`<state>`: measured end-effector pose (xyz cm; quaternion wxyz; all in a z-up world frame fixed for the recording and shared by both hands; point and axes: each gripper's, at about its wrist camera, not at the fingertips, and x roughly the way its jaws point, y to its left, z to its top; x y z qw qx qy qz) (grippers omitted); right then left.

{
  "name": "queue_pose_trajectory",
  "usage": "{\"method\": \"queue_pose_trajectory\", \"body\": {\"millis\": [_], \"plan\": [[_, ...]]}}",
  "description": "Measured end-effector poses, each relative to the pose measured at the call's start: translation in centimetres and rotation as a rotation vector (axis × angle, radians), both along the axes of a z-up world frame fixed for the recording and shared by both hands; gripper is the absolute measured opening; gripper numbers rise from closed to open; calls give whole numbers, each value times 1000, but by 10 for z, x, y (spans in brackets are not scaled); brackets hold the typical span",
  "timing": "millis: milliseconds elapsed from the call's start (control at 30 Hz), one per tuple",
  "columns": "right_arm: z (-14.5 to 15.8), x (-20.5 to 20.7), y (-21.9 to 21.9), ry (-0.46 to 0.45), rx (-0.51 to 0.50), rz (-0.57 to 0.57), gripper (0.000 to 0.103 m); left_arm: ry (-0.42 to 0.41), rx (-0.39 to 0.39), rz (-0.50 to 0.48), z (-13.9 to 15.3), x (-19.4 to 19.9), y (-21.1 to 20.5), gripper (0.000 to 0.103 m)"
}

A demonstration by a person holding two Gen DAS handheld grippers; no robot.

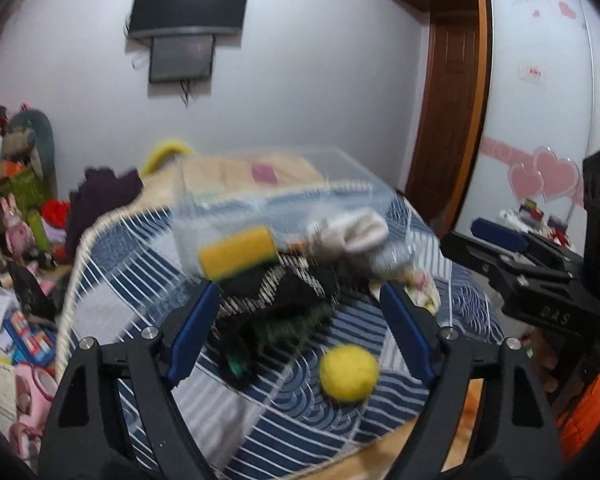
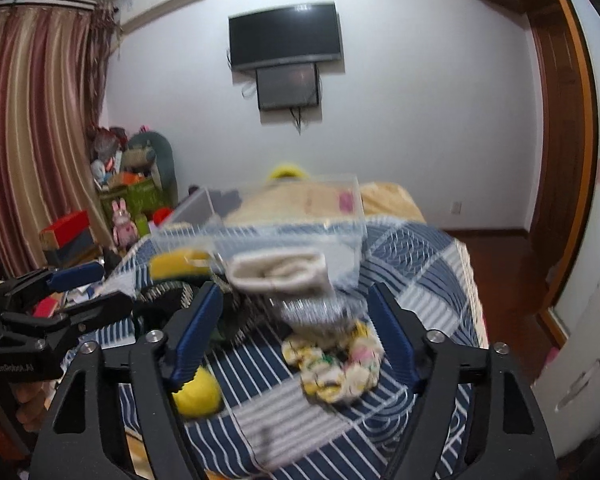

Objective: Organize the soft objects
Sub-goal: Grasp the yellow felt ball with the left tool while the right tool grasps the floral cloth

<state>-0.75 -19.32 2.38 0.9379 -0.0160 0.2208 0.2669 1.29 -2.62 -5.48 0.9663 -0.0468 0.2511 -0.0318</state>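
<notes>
Both tongs, left (image 1: 300, 316) and right (image 2: 294, 320), hover released over heaped soft items beside a clear plastic bin (image 1: 276, 200); the round yellow ball (image 1: 349, 373) may roll off the bed.

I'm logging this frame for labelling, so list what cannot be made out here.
- Clear plastic bin: motion blur in both views; whether the yellow sponge and cream cloth sit inside or in front cannot be told.
- Dark fabric pile: blurred, separate items indistinct.
- Yellow ball: right wrist view, partly behind the right gripper finger.
- Left gripper: open, empty.
</notes>
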Motion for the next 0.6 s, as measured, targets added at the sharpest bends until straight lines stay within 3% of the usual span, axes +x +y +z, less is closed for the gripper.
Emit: {"method": "queue_pose_trajectory", "body": {"millis": [200, 367, 500, 600], "plan": [[-26, 14, -10, 98, -42, -36, 59, 89, -14, -60, -24, 11, -19, 81], [-35, 18, -14, 152, -50, -39, 59, 165, -22, -100, -45, 22, -27, 78], [-46, 21, -12, 192, -85, -42, 59, 225, -53, -120, -59, 31, -27, 69], [-55, 27, -8, 227, -108, -38, 58, 276, -100, -147, -70, 38, -27, 54]]}}
